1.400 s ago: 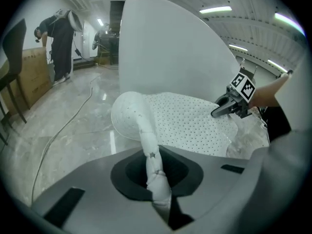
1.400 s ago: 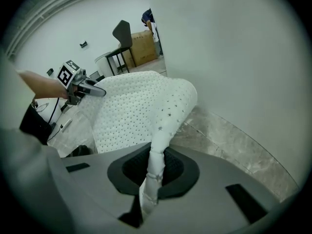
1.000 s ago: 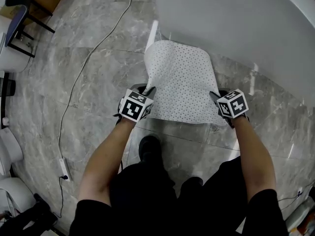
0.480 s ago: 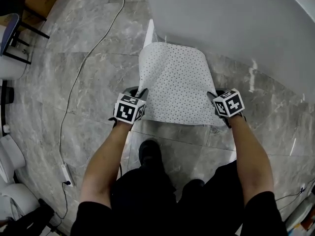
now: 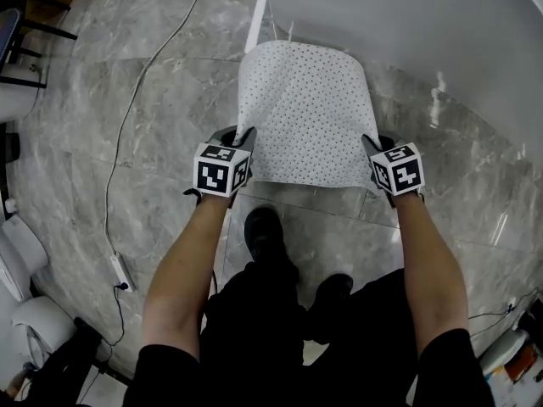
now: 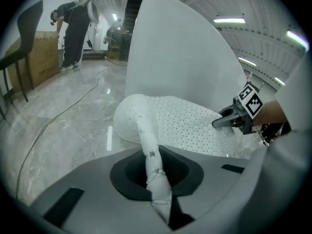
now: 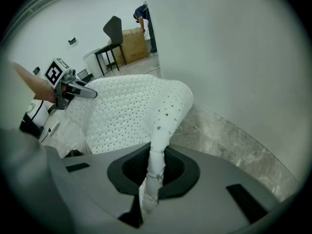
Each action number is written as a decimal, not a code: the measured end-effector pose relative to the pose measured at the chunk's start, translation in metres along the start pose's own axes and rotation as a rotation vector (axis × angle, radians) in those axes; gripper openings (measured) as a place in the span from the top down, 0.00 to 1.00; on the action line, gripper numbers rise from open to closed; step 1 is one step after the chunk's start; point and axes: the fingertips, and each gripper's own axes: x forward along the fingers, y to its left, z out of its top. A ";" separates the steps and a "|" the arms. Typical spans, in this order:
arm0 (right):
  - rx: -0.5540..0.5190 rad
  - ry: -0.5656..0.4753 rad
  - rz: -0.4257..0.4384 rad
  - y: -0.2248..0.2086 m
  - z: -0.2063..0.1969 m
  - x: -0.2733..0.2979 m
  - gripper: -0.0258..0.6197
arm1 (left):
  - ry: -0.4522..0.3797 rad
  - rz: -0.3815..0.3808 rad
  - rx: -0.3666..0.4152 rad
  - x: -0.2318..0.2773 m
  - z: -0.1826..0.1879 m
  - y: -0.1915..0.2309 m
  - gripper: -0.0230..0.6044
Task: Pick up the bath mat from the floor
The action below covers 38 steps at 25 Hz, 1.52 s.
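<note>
While we're looking straight down, the biggest thing in shot is the grey marble floor (image 5: 110,91). Next is the big curved white body (image 5: 424,24) at the top right (a tub, maybe? the frame cuts it off, so we can't say).

Then there's the bath mat (image 5: 305,117), white and dotted with little holes. Its near edge is up off the floor, stretched between the two grippers in front of the person's legs. The far end rolls over and drops out of sight next to the white body, so we can't tell whether that end touches the floor.

The left gripper (image 5: 244,138) has its jaws squeezed nearly together on the mat's near left corner. In the left gripper view the edge runs through the jaws as a thin pinched ridge. The right gripper (image 5: 371,147) is the same on the near right corner, clamped tight on the fabric.

For smaller stuff, two dark shoes (image 5: 263,231) sit just below the mat's near edge. A thin cable (image 5: 131,125) snakes across the floor down to a power strip (image 5: 119,271). The furniture along the left edge is cropped too hard for us to name.
</note>
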 end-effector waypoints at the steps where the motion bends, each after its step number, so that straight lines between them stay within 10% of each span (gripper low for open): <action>1: -0.005 -0.003 -0.010 0.005 0.004 -0.010 0.90 | 0.004 0.009 -0.004 -0.010 0.003 -0.001 0.90; 38: 0.270 -0.325 0.052 0.180 0.116 -0.511 0.90 | -0.191 0.088 -0.023 -0.482 0.212 -0.254 0.90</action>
